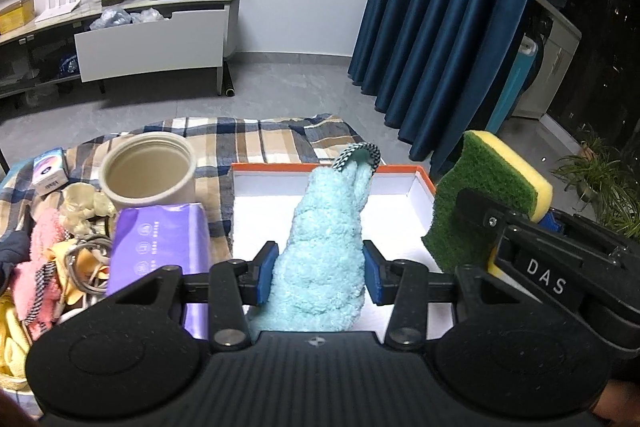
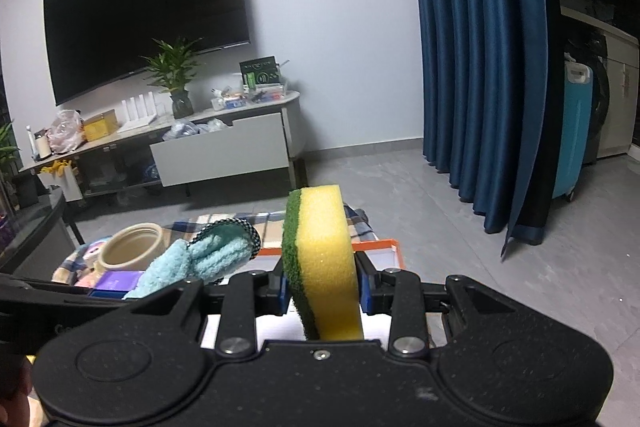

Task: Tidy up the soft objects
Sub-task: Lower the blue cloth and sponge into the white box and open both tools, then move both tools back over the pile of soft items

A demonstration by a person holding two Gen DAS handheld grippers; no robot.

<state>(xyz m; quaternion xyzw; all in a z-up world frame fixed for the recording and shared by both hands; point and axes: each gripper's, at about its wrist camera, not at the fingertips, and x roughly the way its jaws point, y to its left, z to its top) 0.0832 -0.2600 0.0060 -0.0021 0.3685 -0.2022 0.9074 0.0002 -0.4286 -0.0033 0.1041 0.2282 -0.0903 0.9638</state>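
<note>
My left gripper [image 1: 318,273] is shut on a fluffy light blue sock [image 1: 326,247] with a black-and-white cuff, held above the white box with an orange rim [image 1: 324,167]. My right gripper [image 2: 322,287] is shut on a yellow sponge with a green scouring side [image 2: 322,267], held upright over the same box [image 2: 384,245]. The sponge shows at the right in the left wrist view [image 1: 484,199], and the sock shows at the left in the right wrist view [image 2: 200,261].
On the plaid cloth [image 1: 248,135] left of the box stand a beige round jar [image 1: 148,173], a purple tissue pack [image 1: 160,247], a small box [image 1: 50,173], and a heap of pink and yellow soft items with cables [image 1: 48,267]. Blue curtains [image 1: 452,15] hang at right.
</note>
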